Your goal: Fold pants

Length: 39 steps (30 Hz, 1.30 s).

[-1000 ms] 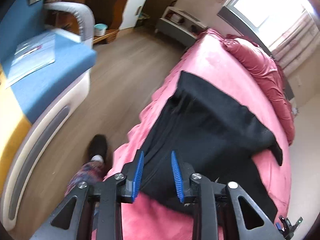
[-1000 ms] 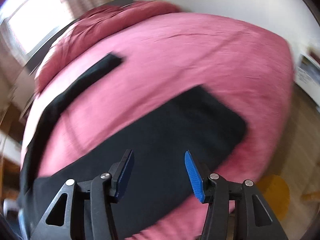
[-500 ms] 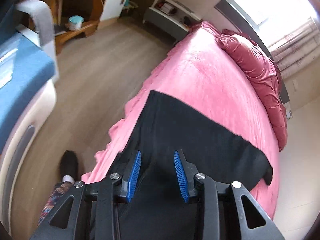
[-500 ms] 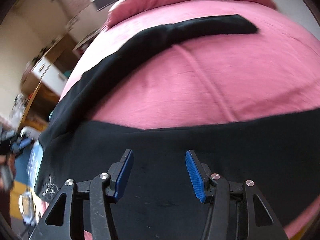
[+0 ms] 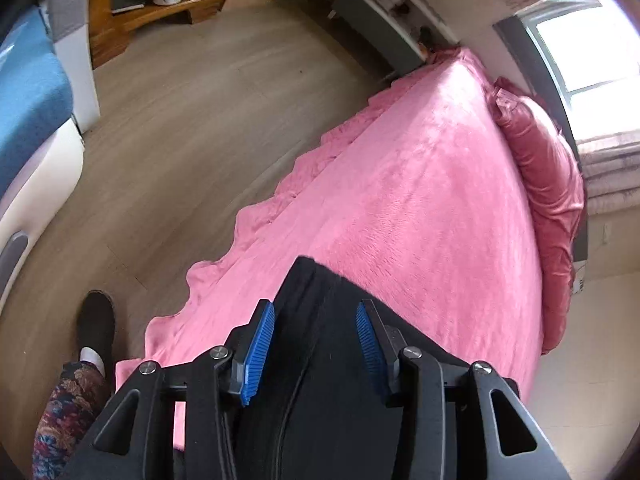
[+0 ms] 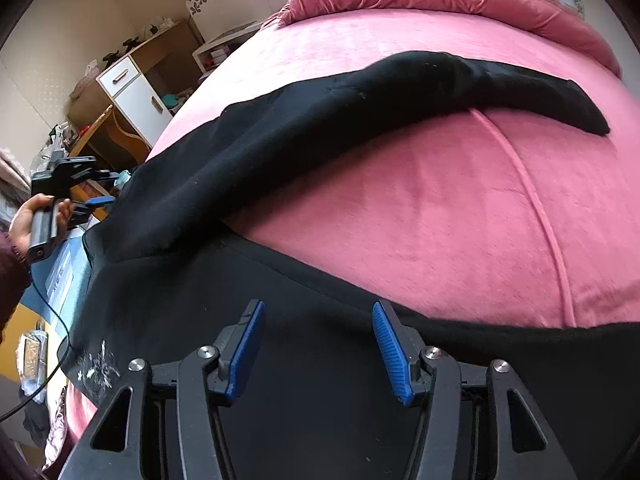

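Black pants [image 6: 280,136] lie spread on a pink bed [image 6: 460,200], one leg stretching toward the pillows, the other running across the near edge. A small white print [image 6: 98,368] marks the fabric at the lower left. My right gripper [image 6: 318,346] is open and empty, just above the near leg. My left gripper [image 5: 316,346] is open and empty over the pants' corner [image 5: 320,320] at the bed's side edge. It also shows in the right wrist view [image 6: 86,196], held in a hand at the left.
A dark pink duvet [image 5: 548,184] is bunched along the head of the bed. Wooden floor [image 5: 180,120] runs beside the bed, with my foot [image 5: 94,320] on it. A blue and white sofa [image 5: 28,92], a wooden shelf [image 5: 160,4] and a white cabinet [image 6: 136,92] stand around.
Both grippers have swung over the pants. The left one moved toward the pants' corner at the bed edge. The right view turned from the bed's foot toward the far leg.
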### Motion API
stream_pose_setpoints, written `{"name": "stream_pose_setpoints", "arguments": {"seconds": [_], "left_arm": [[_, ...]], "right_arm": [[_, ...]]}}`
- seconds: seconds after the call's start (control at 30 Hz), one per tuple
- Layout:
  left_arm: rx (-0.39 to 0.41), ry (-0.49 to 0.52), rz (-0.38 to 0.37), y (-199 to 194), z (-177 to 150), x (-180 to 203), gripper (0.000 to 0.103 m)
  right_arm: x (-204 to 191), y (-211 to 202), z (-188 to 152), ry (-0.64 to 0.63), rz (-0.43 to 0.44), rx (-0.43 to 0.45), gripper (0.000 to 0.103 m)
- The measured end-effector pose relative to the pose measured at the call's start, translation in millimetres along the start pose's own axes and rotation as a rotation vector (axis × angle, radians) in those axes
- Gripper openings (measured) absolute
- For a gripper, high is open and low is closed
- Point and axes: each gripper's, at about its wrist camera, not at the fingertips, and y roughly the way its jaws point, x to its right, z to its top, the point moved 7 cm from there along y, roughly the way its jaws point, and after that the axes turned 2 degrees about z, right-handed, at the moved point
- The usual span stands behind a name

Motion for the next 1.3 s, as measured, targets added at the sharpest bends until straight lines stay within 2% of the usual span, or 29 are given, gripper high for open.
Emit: {"name": "stream_pose_setpoints", "arguments": {"seconds": [0.23, 0.3, 0.37, 0.47, 0.57, 0.73, 0.83, 0.93, 1.0, 1.1, 1.3], "left_arm": [[-0.052, 0.04, -0.002, 25, 8, 17, 0.041], [-0.043, 0.083, 0.019, 24, 8, 21, 0.02], [-0.026, 0.13, 0.033, 21, 7, 24, 0.016], [0.039, 0.169, -0.004, 3, 4, 34, 0.01], [0.126, 0.22, -0.122, -33, -7, 56, 0.009], [0.187, 0.4, -0.424, -119, -66, 103, 0.009], [0.179, 0.502, -0.608, -169, -116, 114, 0.008], [0.145, 0.629, -0.753, -212, -172, 114, 0.008], [0.104, 0.7, -0.806, -232, -211, 107, 0.008], [0.051, 0.787, -0.823, -247, -257, 89, 0.008], [-0.059, 0.823, -0.806, -245, -311, 55, 0.008]], "right_arm": [[-6, 10, 5, 0.006, -0.002, -0.015, 0.059], [-5, 13, 5, 0.009, -0.012, -0.018, 0.059], [-3, 16, 3, 0.024, -0.013, -0.023, 0.06], [-3, 18, 2, 0.027, -0.016, -0.021, 0.06], [-4, 19, 2, 0.021, -0.027, -0.02, 0.06], [1, 11, 2, 0.047, -0.034, -0.006, 0.059], [7, 3, 4, 0.072, -0.034, 0.012, 0.059], [15, -7, 12, 0.094, -0.033, 0.033, 0.059], [20, -12, 20, 0.114, -0.027, 0.046, 0.059], [27, -18, 38, 0.162, 0.007, 0.068, 0.059], [36, -16, 91, 0.281, 0.098, 0.115, 0.059]]}}
